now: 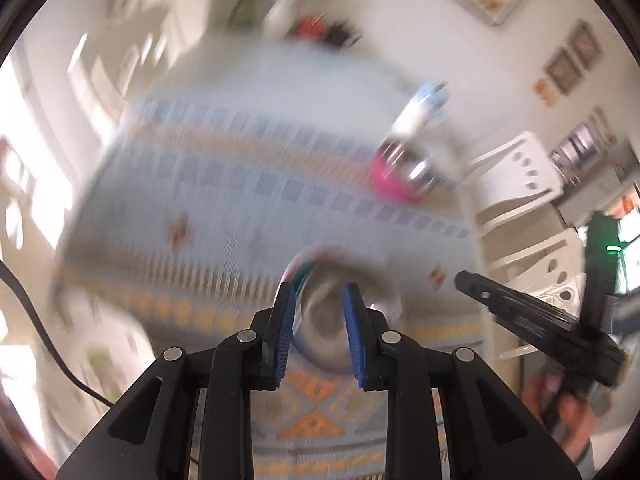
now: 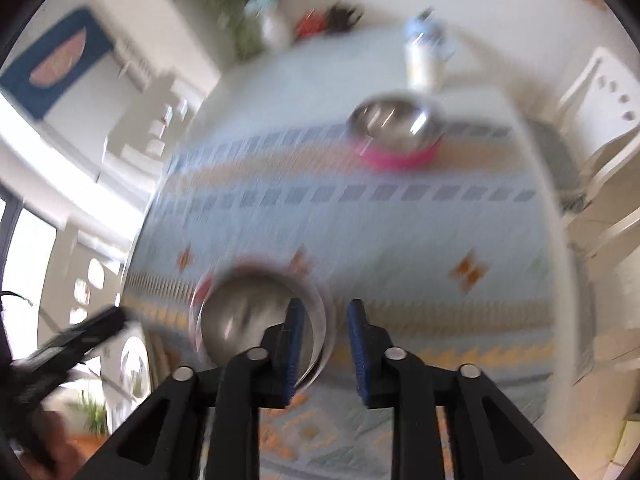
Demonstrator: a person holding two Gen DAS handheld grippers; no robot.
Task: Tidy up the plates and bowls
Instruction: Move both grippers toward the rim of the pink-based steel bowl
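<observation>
While both views are smeared by blur, a steel bowl (image 2: 256,316) is seen on the patterned worktop (image 2: 400,232) just ahead of both tongs. Farther back, another steel bowl (image 2: 396,126) sits on a pink plate (image 2: 394,158). Left tongs (image 1: 318,308) and right tongs (image 2: 326,322) are parted, nothing held.

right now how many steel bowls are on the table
2: one near bowl just ahead of the tongs, one far bowl stacked on a pink dish. Blur may hide others.
</observation>
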